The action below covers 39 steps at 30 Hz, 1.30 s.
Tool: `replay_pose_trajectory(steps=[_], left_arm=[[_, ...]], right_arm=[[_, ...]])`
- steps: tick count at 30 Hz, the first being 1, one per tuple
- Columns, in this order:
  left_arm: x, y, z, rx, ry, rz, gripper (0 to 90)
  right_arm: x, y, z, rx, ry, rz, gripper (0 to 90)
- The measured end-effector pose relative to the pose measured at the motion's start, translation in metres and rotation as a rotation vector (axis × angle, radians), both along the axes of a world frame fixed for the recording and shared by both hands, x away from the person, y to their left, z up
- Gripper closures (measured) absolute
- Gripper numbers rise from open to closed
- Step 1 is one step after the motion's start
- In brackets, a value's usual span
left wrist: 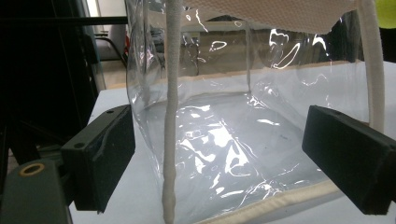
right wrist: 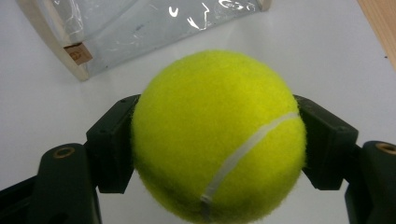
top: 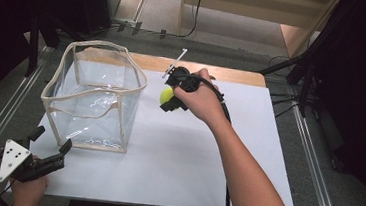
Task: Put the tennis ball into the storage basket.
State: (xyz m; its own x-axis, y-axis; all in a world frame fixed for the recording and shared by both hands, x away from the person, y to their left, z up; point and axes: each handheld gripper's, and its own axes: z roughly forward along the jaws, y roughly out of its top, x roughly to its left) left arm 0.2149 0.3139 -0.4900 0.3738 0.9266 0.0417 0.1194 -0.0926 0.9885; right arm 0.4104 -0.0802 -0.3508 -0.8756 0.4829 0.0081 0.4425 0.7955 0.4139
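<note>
White sheeting covered the desk [top: 185, 163], with a strip of bare wood showing along its far edge at the upper centre of the high view; dark floor and metal rails were seen around it.

Step in hand, as judged: carrying of the tennis ball [right wrist: 219, 135] towards the clear bag [top: 94, 95]. The ball was held by the right tool [top: 170, 98], just right of the bag's upper rim near the centre of the high view, and appeared lifted off the sheet. In the right gripper view the ball was pressed between the two black jaws, which were closed on its sides; the bag's lower corner was seen at the upper left of that frame.

The left tool [top: 50, 147] was recorded at the lower left of the high view, near the bag's front corner. Its jaws stood wide apart and nothing was gripped; in the left gripper view the bag's cream-edged corner seam [left wrist: 170, 121] lay between them, apparently without contact.

Next move, as judged: the ball would need to be raised over the rim, brought above the open mouth, and released. Steadying of the bag by the left tool might be called for, since the soft walls looked liable to sag.

Ball: bright yellow-green, felted, one pale curved seam across the lower right face. No damage was noted.
</note>
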Motion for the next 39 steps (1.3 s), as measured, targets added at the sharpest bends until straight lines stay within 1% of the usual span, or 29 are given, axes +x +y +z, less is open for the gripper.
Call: replay_pose_trajectory(steps=[5, 10, 12, 13, 15, 19, 21, 30, 39], left_arm=[[0.000, 0.000, 0.000, -0.003, -0.001, -0.001, 9.8], [0.000, 0.000, 0.000, -0.003, 0.000, -0.001, 9.8], [0.000, 0.000, 0.000, -0.002, 0.000, -0.001, 9.8], [0.000, 0.000, 0.000, -0.001, 0.000, -0.002, 9.8], [0.000, 0.000, 0.000, 0.000, 0.001, -0.002, 9.8], [0.000, 0.000, 0.000, 0.002, 0.002, -0.001, 9.8], [0.000, 0.000, 0.000, 0.000, 0.001, -0.002, 9.8], [0.000, 0.000, 0.000, -0.001, -0.001, -0.003, 9.8], [0.000, 0.000, 0.000, -0.004, 0.000, -0.003, 9.8]], right_arm=[[0.001, 0.005, 0.006, 0.005, -0.003, 0.014, 23.4], [0.001, 0.009, 0.011, 0.005, -0.004, 0.014, 23.4], [0.002, 0.010, 0.012, 0.007, -0.008, 0.025, 23.4], [0.002, 0.011, 0.013, 0.006, -0.002, 0.019, 23.4], [0.002, 0.012, 0.015, 0.009, -0.009, 0.026, 23.4], [0.003, 0.014, 0.018, 0.011, -0.008, 0.023, 23.4], [0.004, 0.015, 0.022, 0.017, -0.011, 0.031, 23.4], [0.005, 0.020, 0.030, 0.021, -0.016, 0.030, 23.4], [0.008, 0.027, 0.043, 0.032, -0.023, 0.035, 23.4]])
